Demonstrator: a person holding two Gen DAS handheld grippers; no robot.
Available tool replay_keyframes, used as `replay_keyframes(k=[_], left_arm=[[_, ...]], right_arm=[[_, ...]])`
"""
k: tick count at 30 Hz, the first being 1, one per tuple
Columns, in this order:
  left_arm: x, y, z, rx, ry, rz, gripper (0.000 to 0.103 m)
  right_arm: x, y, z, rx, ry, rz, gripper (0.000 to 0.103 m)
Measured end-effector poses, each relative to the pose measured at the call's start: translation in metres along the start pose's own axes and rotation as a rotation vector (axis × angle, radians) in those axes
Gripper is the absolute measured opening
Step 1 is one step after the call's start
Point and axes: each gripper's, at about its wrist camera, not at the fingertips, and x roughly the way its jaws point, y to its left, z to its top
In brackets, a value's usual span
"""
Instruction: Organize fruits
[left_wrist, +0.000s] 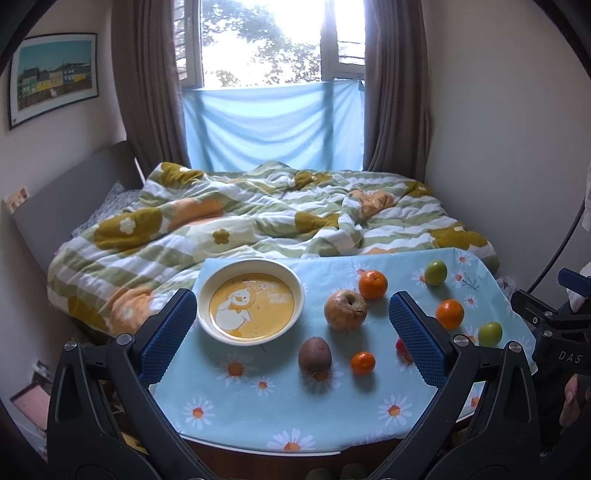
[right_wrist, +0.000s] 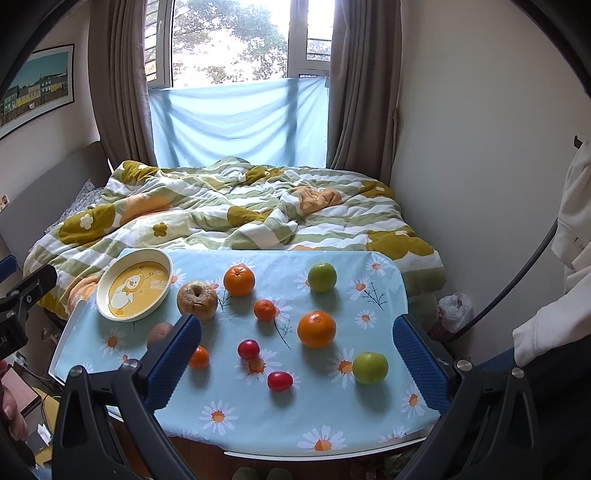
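Note:
A yellow duck plate (left_wrist: 300, 291) (right_wrist: 166, 260) stands empty at the table's far left. Loose on the daisy cloth lie a wrinkled apple (left_wrist: 345, 309) (right_wrist: 196, 301), a kiwi (left_wrist: 314, 353) (right_wrist: 160, 332), several oranges (left_wrist: 373, 283) (right_wrist: 316, 329), two green fruits (right_wrist: 322, 277) (right_wrist: 370, 367) and two red tomatoes (right_wrist: 248, 349) (right_wrist: 279, 380). My left gripper (left_wrist: 292, 295) hovers open over the near left side, with the plate, apple and kiwi ahead. The right gripper (right_wrist: 297, 319) hangs open above the near right part, holding nothing.
The small table under the blue daisy cloth (right_wrist: 258, 424) stands against a bed with a rumpled striped quilt (right_wrist: 221, 206). Walls close in on both sides. A person's white sleeve (right_wrist: 572, 229) shows at the right, above a plastic bag (right_wrist: 456, 306) on the floor.

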Motion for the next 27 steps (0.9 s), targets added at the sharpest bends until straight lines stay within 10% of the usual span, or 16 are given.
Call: replay_keyframes(k=[27], left_arm=[[0.0072, 0.0056, 0.0058, -0.014, 0.011, -0.017, 0.103]], right_arm=[[0.0008, 0.0020, 0.0000, 0.000, -0.001, -0.001, 0.103]])
